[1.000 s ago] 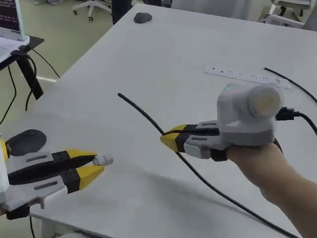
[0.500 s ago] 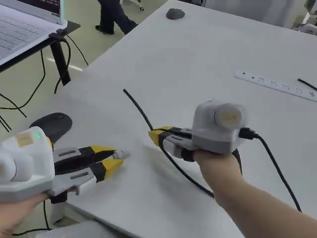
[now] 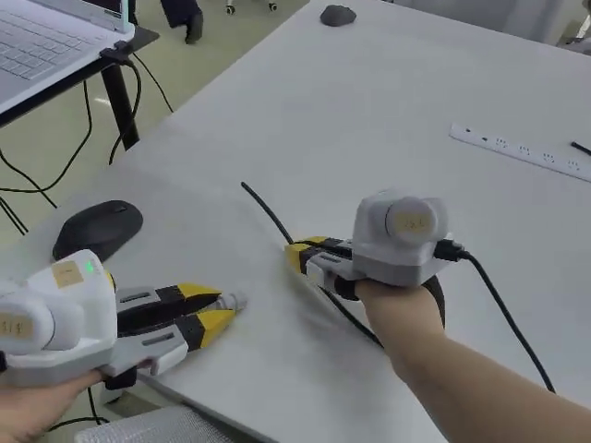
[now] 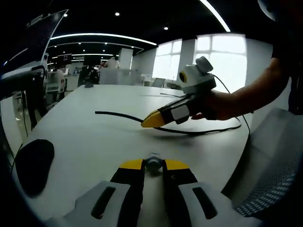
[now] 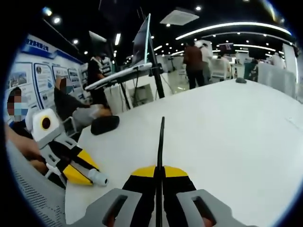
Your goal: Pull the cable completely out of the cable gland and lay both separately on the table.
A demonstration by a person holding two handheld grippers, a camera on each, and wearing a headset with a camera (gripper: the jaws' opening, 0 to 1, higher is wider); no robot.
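Note:
A small pale grey cable gland [image 3: 233,302] sits clamped at the yellow tips of my left gripper [image 3: 220,307], low over the table's near edge; in the left gripper view the cable gland [image 4: 153,161] pokes out between the shut jaws of the left gripper [image 4: 153,164]. My right gripper [image 3: 295,255] is shut on the thin black cable [image 3: 265,209], whose free end rests on the table ahead of it. In the right gripper view the cable [image 5: 161,137] runs straight out from the right gripper [image 5: 159,170]. The gland and the cable are apart.
A black mouse [image 3: 97,229] lies on the table's near left corner. A white power strip [image 3: 517,149] lies at the far right, a dark puck [image 3: 338,15] at the far end. A laptop [image 3: 46,41] stands on a stand left of the white table [image 3: 369,101].
Both grippers have come nearer together and lower toward the table, each keeping its hold. The head camera has shifted, so the whole scene slid.

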